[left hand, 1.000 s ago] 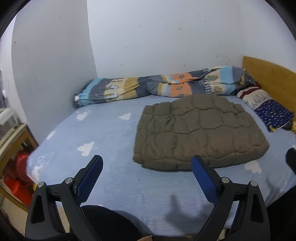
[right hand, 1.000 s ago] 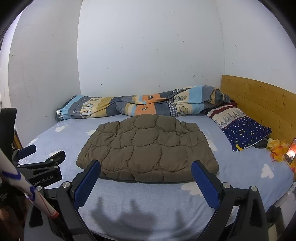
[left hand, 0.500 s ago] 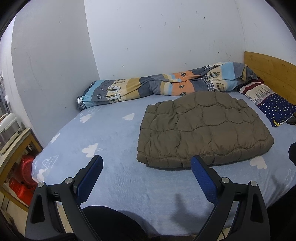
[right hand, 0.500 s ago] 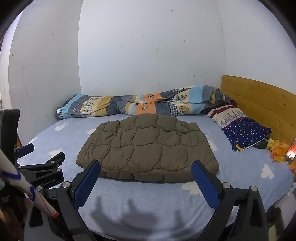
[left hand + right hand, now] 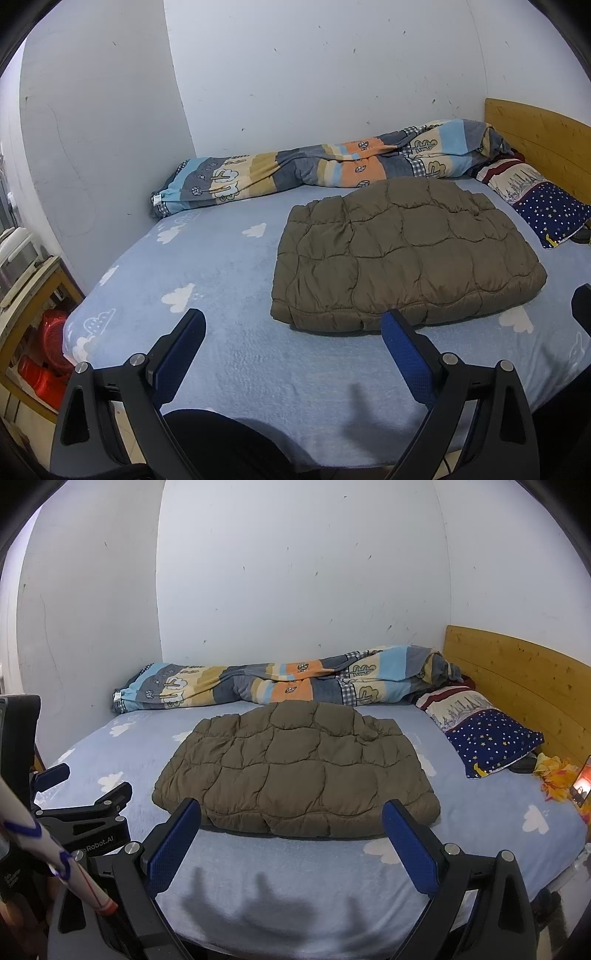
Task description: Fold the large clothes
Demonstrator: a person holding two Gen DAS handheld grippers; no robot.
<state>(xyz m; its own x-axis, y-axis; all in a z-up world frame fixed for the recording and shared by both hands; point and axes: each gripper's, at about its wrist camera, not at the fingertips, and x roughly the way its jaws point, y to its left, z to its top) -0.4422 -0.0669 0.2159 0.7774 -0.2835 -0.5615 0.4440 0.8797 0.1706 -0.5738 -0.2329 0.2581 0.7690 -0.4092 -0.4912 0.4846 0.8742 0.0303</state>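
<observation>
Both grippers, left gripper (image 5: 291,332) and right gripper (image 5: 291,821), hang spread wide, holding nothing. Ahead of our fingers the quilted jacket (image 5: 295,771) lies folded on the bed (image 5: 295,882); we should retreat cleanly, leaving its near hem undisturbed.

Bed (image 5: 236,886) with pale blue sheet, white cloud print. Rolled patchwork duvet (image 5: 280,686) in blue, orange, cream and grey lies along the far wall. Wooden headboard (image 5: 517,672) at the right end. Pillow (image 5: 487,734) against it: navy with small stars, striped upper part with a skyline print. Yellow-orange crumpled item (image 5: 556,775) just beside the pillow; kind unclear. Lit phone screen (image 5: 581,786) at the right edge. White walls, scuffed. Left of the bed, a wooden shelf unit (image 5: 44,280) with red plastic things (image 5: 44,354) below.
</observation>
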